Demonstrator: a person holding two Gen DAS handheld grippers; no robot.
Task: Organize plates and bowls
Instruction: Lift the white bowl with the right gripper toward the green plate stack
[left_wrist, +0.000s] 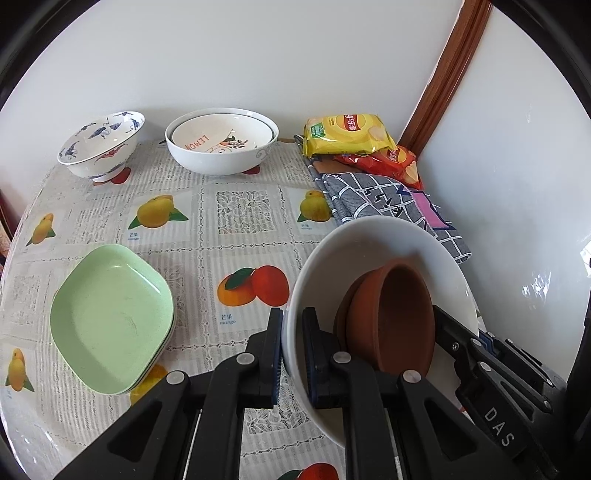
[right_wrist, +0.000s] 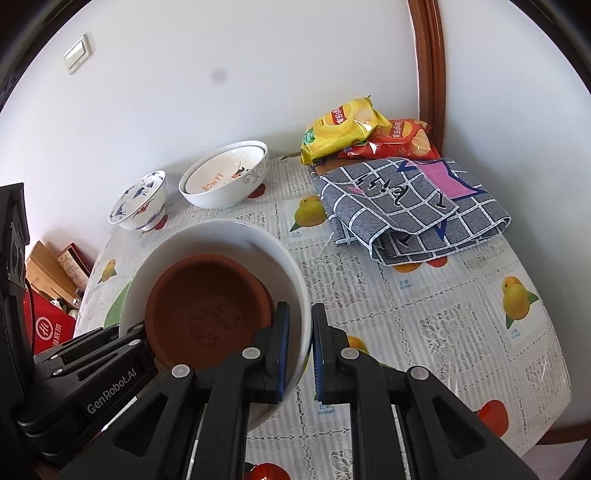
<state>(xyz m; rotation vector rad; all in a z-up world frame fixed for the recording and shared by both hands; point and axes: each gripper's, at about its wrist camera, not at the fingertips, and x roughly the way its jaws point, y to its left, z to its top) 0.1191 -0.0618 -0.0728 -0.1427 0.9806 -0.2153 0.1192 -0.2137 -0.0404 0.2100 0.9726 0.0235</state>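
A large white bowl (left_wrist: 380, 240) holds two nested brown clay dishes (left_wrist: 395, 314). My left gripper (left_wrist: 292, 354) is shut on the bowl's left rim. My right gripper (right_wrist: 300, 354) is shut on the opposite rim of the same bowl (right_wrist: 221, 236), with the clay dishes (right_wrist: 207, 314) inside. The bowl is tilted and seems held above the table. Two stacked green square plates (left_wrist: 110, 317) lie at the left. A blue-patterned bowl (left_wrist: 101, 144) and a white bowl with a "LEMON" bowl nested inside (left_wrist: 221, 144) stand at the back by the wall.
A fruit-print tablecloth (left_wrist: 240, 210) covers the table. A folded grey checked cloth (right_wrist: 410, 206) and yellow and red crisp bags (right_wrist: 343, 129) lie at the back right corner. Walls close the back and right. Boxes (right_wrist: 55, 273) sit on the floor beyond the left edge.
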